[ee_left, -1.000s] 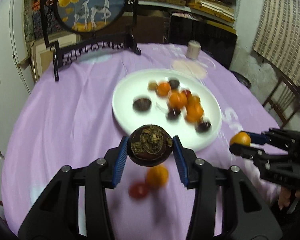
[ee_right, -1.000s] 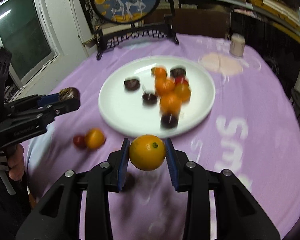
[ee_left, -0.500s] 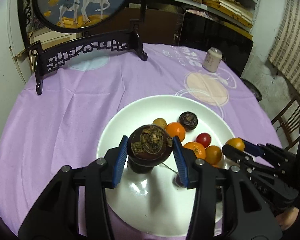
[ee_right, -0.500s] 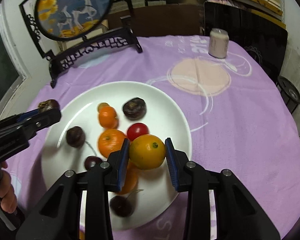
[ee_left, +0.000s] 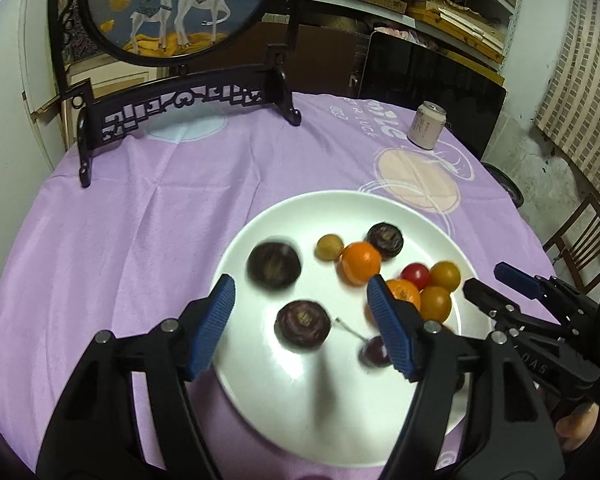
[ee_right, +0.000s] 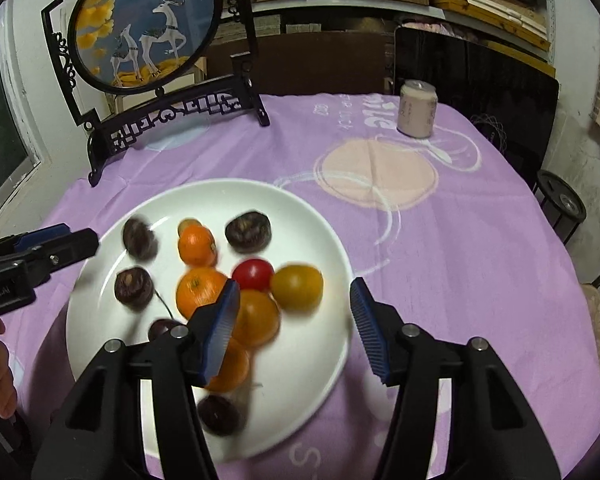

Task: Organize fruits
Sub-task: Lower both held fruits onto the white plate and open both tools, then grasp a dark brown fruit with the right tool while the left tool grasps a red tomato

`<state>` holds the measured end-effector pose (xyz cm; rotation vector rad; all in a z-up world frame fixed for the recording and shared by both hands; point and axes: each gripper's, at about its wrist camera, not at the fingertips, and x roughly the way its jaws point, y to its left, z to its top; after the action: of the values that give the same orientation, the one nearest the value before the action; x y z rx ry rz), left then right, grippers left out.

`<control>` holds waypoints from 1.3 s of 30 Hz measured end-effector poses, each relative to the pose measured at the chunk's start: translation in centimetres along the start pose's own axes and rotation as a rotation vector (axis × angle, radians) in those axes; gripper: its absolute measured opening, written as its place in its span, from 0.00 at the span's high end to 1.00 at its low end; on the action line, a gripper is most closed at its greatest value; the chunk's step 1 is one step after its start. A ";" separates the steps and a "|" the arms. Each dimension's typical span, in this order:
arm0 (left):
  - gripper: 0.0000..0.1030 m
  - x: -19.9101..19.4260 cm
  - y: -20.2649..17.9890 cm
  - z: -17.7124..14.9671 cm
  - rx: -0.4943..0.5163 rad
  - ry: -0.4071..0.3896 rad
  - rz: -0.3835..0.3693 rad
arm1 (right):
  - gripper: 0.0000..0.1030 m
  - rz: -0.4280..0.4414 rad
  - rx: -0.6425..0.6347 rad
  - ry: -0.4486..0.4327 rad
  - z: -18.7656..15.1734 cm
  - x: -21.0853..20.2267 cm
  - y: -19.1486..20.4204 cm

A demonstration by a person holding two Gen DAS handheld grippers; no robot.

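Both my grippers, left [ee_left: 300,324] and right [ee_right: 294,326], are opening, nothing between them; the fruit sits on the plate [ee_left: 260,224] (none visible off it).

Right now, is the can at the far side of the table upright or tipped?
Upright: the can stands on its base on the purple cloth, top up.

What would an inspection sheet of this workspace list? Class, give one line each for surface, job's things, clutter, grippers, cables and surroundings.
Surface: purple tablecloth with pale printed circles.
Job's things: white plate holding oranges, dark round fruits, one red tomato and a yellow-orange fruit; two look blurred.
Clutter: pale can, deer picture on a black stand.
Grippers: left gripper and right gripper both opening, nothing between the pads.
Cables: nothing seen.
Surroundings: shelves, a wooden chair, white wall.
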<state>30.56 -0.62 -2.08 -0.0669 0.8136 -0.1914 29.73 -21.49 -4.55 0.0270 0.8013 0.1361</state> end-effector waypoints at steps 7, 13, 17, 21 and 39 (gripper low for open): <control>0.32 -1.9 1.7 -1.4 -0.040 -0.031 0.019 | 0.44 0.031 0.004 -0.010 -1.1 -1.1 0.1; 0.29 -3.4 2.7 -3.4 -0.059 -0.048 0.034 | 0.44 0.086 -0.097 -0.066 -2.3 -2.8 2.6; 0.25 -5.1 4.2 -6.8 -0.061 -0.034 0.028 | 0.44 0.260 -0.075 -0.003 -5.3 -5.4 3.6; 0.23 -8.6 5.7 -10.8 -0.053 -0.042 0.054 | 0.41 0.318 -0.145 0.075 -9.6 -7.9 5.6; 0.17 -10.3 4.3 -16.9 0.024 0.032 0.034 | 0.43 0.212 -0.233 0.195 -14.8 -6.3 9.3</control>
<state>11.96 5.85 -6.83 -0.0277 0.8432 -0.1709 13.76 -13.54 -9.68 -0.1239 0.9721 0.4375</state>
